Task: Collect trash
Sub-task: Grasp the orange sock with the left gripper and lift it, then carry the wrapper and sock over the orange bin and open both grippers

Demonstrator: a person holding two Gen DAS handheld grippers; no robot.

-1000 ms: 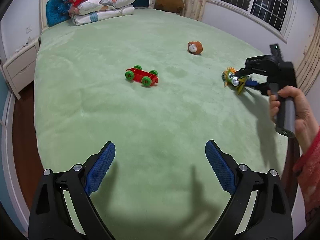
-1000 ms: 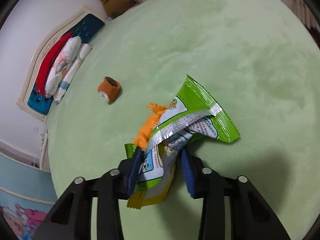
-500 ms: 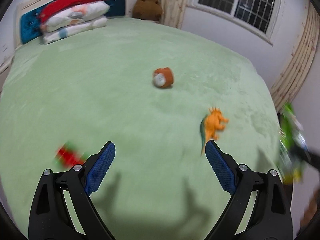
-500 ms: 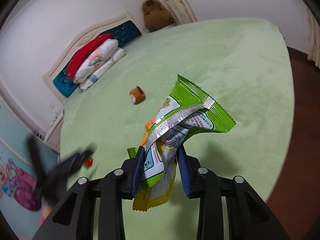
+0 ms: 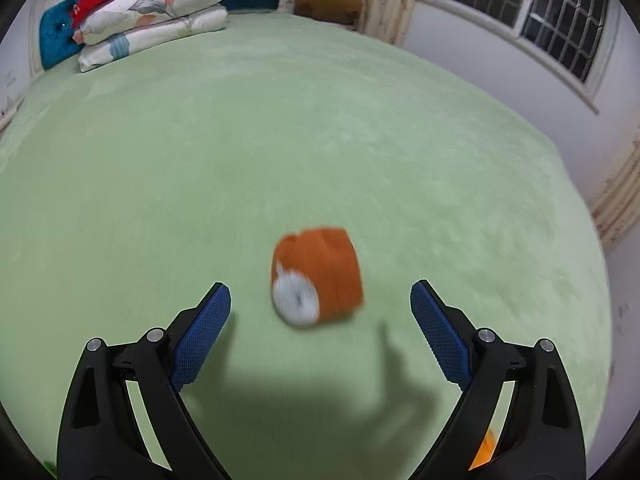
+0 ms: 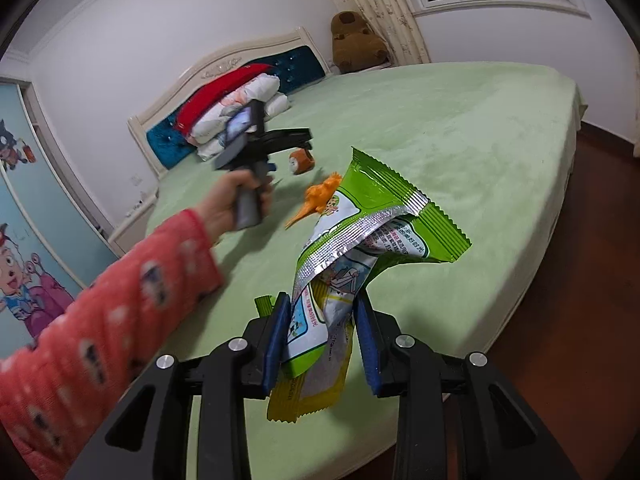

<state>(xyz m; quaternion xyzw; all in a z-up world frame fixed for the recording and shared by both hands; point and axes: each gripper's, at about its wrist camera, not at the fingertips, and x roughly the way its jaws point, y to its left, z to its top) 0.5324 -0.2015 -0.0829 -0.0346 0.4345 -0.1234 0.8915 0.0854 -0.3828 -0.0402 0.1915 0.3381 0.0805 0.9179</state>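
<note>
Left gripper: jaws spread wide with nothing between the blue pads, low over the bed; the person's left hand grips its handle.
Orange soft toy with a white round face: lies blurred on the pale green bed cover, just ahead of the left jaws and between their lines, not touching them.
Right gripper: jaws closed on a bunch of crumpled snack wrappers.
Green and yellow foil snack wrappers: held above the bed near its foot edge, green one uppermost, yellow one hanging lowest.
Orange plastic dinosaur: on the bed cover, between wrappers and soft toy.
Stacked pillows: at the headboard.
</note>
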